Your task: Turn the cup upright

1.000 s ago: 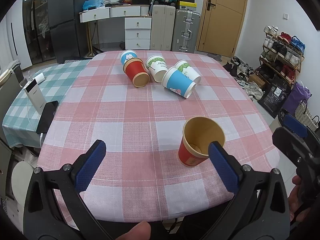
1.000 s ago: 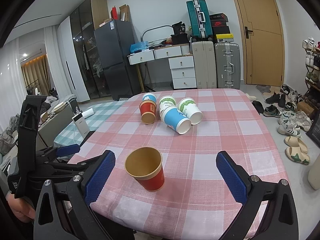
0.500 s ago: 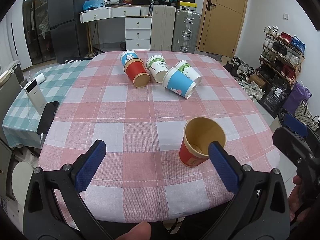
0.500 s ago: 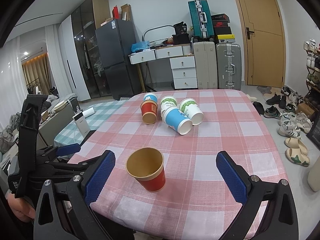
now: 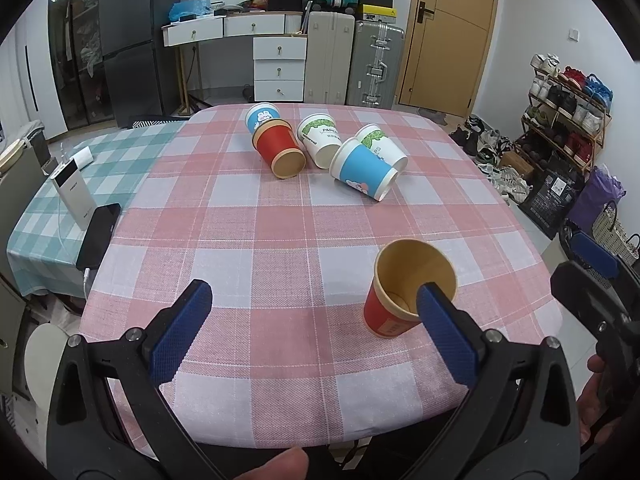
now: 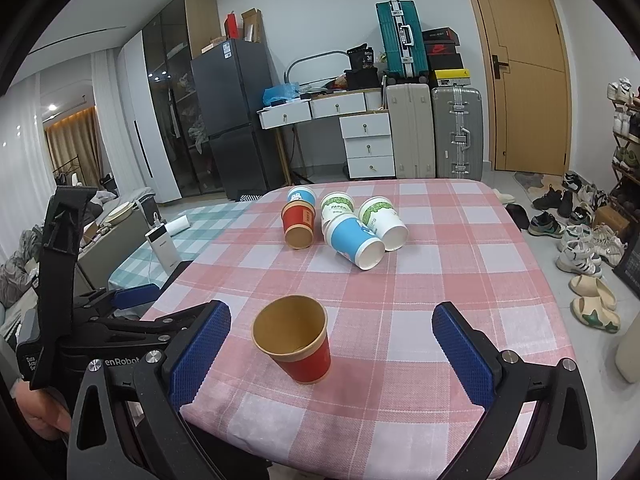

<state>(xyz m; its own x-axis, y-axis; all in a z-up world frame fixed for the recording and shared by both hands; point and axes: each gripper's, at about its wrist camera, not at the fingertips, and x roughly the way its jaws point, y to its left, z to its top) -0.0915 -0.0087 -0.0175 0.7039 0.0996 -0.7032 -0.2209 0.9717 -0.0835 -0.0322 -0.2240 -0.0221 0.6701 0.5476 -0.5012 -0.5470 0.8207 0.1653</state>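
Both sets of jaws are spread wide with nothing between the pads. The right gripper [image 6: 332,344] has the upright red paper cup with the tan inside [image 6: 295,338] sitting in the gap between its jaws, closer to the left blue pad than the right one, touching neither. From the left gripper [image 5: 316,336] the same cup [image 5: 408,288] sits just beyond the right jaw, whose pad tip overlaps the cup's rim in the view; whether they touch, I can't tell.

The cup itself: smooth red wall, a pale label patch low on the side, tan kraft-looking lining, rolled rim, mouth up, base flat on the pink-and-white checked cloth of the bench [image 6: 420,280]. It looks empty apart from a light mark at the bottom.

Further out past the jaws, near the far end of the bench, there's a cluster of five cups. A second red paper cup [image 6: 297,226] lies on its side with its mouth toward the camera, a blue-and-white cartoon cup [image 6: 300,195] just behind it. Right of those, a blue paper cup with a white inside [image 6: 354,244] lies tipped over, with two white cups with green print [image 6: 338,208] behind and beside it, also on their sides.

Off past the left jaws, a white power bank [image 5: 74,188] and a black phone [image 5: 98,236] lie on a teal checked cloth.
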